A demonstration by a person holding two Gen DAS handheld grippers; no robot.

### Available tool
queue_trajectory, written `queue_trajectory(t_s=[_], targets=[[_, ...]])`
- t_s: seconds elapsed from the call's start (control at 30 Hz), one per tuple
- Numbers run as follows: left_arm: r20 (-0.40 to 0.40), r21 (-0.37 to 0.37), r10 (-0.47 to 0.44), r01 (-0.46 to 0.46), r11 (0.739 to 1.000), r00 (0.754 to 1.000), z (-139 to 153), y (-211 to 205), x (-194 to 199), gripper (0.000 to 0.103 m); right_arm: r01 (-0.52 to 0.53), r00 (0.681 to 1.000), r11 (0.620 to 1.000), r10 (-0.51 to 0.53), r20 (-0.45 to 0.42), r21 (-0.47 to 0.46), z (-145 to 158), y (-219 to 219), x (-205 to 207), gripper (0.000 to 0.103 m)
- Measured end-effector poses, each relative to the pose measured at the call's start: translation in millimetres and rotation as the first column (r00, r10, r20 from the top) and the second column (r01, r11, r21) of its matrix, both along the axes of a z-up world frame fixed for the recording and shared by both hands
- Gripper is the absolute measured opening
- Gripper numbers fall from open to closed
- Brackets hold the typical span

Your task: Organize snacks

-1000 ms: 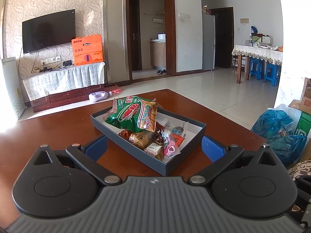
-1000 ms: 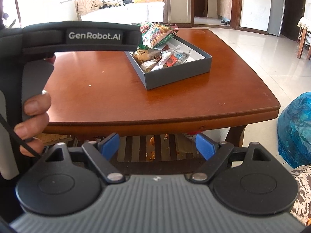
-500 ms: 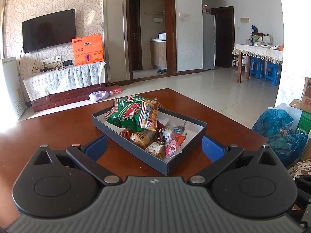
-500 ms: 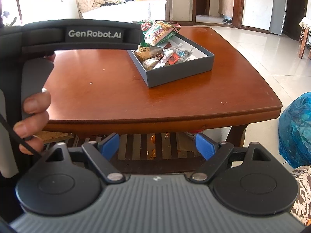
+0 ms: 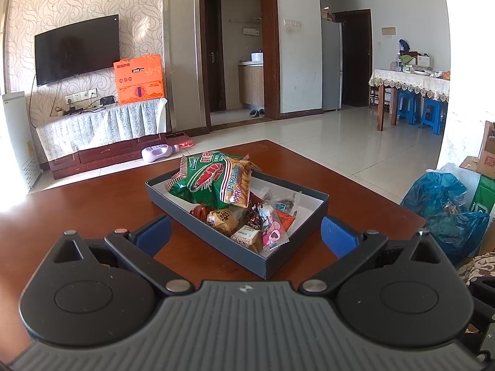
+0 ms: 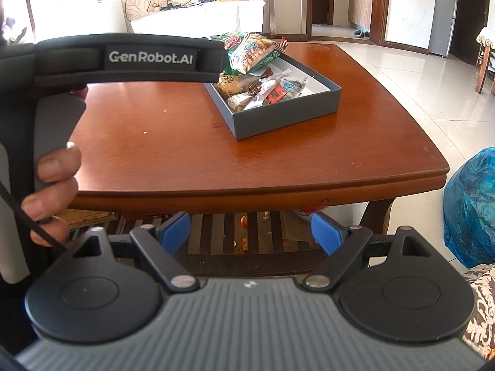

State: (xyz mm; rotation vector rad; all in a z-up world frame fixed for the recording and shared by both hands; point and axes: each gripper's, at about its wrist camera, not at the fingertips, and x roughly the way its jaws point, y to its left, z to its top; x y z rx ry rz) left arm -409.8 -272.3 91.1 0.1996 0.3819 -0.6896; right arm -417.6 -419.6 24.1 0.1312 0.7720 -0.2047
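A dark grey box point(image 5: 216, 241) sits on the brown wooden table point(image 5: 62, 216). It holds a green prawn-cracker bag point(image 5: 213, 182) on top and several small wrapped snacks point(image 5: 256, 222) below. The box also shows in the right wrist view point(image 6: 287, 117) at the table's far right. My left gripper point(image 5: 246, 235) is open and empty, just in front of the box's near corner. My right gripper point(image 6: 250, 233) is open and empty, held off the table's front edge, well short of the box. The left gripper's handle point(image 6: 130, 58) with a hand on it fills the left of the right wrist view.
A blue plastic bag point(image 5: 445, 204) lies on the floor right of the table. A slatted shelf point(image 6: 247, 235) under the table holds scattered bits. A TV stand point(image 5: 102, 133) and a dining table point(image 5: 408, 83) stand far behind.
Both views have shifted slightly. The box sits a little lower in the right wrist view. Both grippers stay open and empty.
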Motion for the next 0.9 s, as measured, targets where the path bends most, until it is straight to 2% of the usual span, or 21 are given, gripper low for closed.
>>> queue_trajectory(t_s=[0.53,0.67,0.9], targets=[[0.002,0.015,0.002,-0.002,1.0,1.0,-0.9,0.0,-2.0,0.103,0.0,1.0,1.0,0.0,0.0,0.0,-0.2,-0.1,0.2,0.087],[0.04,0.027,0.027,-0.028,0.999,0.999,-1.5,-1.9,-5.1,0.103,0.0,1.0,1.0,0.0,0.0,0.0,-0.1,-0.2,0.2,0.087],[0.012,0.02,0.0,0.0,1.0,1.0,-1.7,0.6,-4.6,0.103,0.0,1.0,1.0,0.0,0.001,0.0,-0.1,-0.3,0.2,0.087]])
